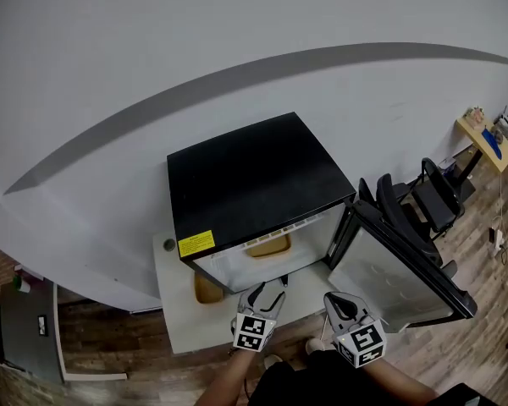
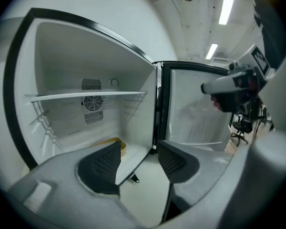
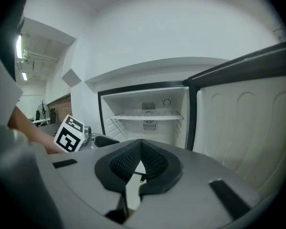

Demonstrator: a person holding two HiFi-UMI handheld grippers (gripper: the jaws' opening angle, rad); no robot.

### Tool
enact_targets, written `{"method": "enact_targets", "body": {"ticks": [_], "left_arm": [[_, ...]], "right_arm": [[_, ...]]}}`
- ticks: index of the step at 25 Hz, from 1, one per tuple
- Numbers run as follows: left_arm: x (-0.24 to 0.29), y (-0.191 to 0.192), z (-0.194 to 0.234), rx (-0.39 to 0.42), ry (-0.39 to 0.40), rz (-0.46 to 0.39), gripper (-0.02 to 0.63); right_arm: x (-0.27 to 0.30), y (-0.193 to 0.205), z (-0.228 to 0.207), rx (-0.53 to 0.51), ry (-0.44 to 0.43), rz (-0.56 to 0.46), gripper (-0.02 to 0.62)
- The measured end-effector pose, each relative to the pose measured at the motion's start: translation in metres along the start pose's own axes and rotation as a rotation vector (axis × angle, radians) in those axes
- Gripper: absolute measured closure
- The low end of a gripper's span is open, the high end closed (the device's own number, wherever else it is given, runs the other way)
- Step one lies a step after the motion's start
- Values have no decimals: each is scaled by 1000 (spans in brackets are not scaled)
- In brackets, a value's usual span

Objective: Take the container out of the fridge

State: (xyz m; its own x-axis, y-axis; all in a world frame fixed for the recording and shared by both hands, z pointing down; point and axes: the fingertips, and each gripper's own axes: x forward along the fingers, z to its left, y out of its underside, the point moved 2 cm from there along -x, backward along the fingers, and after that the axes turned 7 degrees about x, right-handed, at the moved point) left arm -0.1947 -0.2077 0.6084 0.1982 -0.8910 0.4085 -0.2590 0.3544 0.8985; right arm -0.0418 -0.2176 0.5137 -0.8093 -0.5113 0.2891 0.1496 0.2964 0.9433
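While aiming at the container (image 1: 268, 246) mid-frame in the fridge (image 1: 254, 172), holds left tool (image 1: 266, 294) spread, empty, and right tool (image 1: 339, 304) pressed together, idle.

Office, swivel chairs (image 1: 434, 200), ceiling strip lights (image 2: 226, 5)

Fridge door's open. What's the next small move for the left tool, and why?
Probably ease the left tool forward into the fridge toward the yellow container on its floor. The door stands wide open, the tool's jaws are apart with nothing between them, and the container lies just ahead.
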Motion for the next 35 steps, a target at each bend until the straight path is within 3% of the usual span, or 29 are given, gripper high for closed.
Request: {"method": "enact_targets", "body": {"ticks": [5, 10, 19, 25, 32, 35], "left_arm": [[31, 5, 4, 204, 58, 91, 330], [61, 18, 10, 323, 121, 176, 324], [128, 37, 33, 427, 170, 308, 324], [163, 62, 47, 568, 215, 403, 324], [183, 92, 68, 616, 244, 511, 324], [190, 100, 78, 582, 212, 528, 324]], "right_arm": [[0, -7, -4, 10, 28, -17, 600], [0, -8, -16, 25, 65, -35, 600], [-1, -4, -29, 57, 107, -50, 600], [-1, -4, -40, 71, 127, -42, 600], [-2, 2, -51, 90, 165, -29, 600], [-2, 7, -52, 92, 172, -16, 600]]}}
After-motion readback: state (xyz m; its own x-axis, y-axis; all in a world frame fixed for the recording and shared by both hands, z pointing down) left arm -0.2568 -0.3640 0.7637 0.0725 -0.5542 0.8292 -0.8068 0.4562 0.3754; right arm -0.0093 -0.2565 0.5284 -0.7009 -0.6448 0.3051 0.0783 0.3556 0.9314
